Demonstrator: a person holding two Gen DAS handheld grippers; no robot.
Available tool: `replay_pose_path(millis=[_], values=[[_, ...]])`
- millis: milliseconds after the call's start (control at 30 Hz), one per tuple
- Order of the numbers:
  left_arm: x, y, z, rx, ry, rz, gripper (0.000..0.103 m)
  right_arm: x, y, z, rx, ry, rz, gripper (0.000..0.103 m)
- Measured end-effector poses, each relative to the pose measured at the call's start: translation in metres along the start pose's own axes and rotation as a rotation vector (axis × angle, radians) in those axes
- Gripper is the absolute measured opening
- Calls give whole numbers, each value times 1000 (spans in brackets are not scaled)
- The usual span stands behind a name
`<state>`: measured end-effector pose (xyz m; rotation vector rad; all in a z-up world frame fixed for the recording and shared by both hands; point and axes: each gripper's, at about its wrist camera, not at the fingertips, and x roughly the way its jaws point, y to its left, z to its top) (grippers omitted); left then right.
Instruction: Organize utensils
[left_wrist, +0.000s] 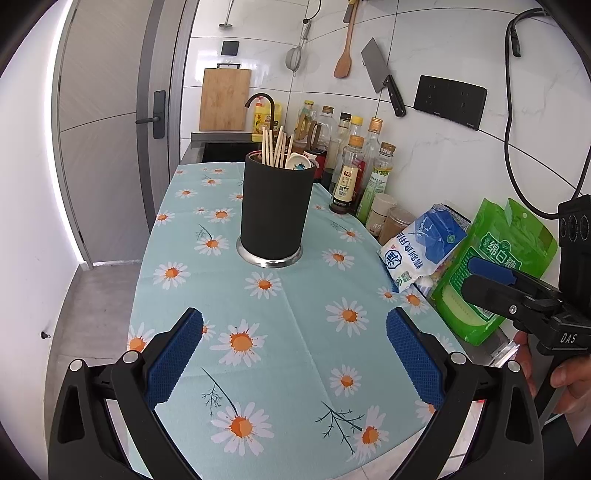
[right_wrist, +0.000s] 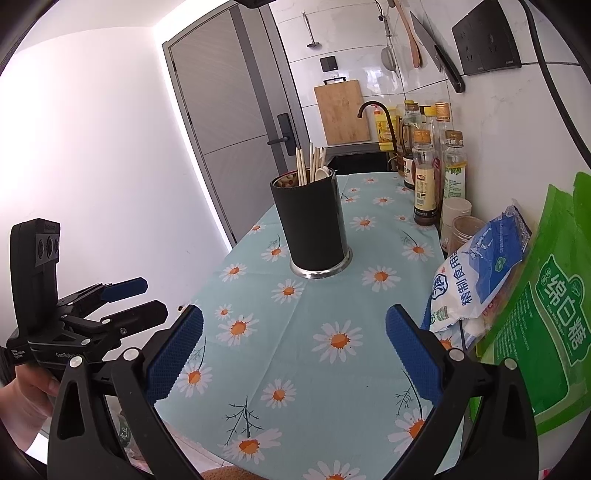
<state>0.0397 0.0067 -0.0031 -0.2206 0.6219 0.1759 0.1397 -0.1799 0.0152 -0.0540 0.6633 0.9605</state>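
Note:
A black utensil holder with a steel base stands upright on the daisy tablecloth. It holds several wooden chopsticks and a white spoon. It also shows in the right wrist view with the chopsticks and spoon. My left gripper is open and empty, hovering over the cloth short of the holder. My right gripper is open and empty too. Each gripper shows in the other's view: the right one at the right, the left one at the left.
Sauce and oil bottles line the wall at the right. A blue-white salt bag and a green sugar bag lie beside them, with two small jars. A sink tap and cutting board stand behind. The table edge drops off at the left.

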Motion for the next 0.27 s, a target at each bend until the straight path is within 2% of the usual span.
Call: replay_pose_path(millis=[267], values=[[-1,1,1,-7,0,-12,96,2,-1,1,1,-3,3,98]])
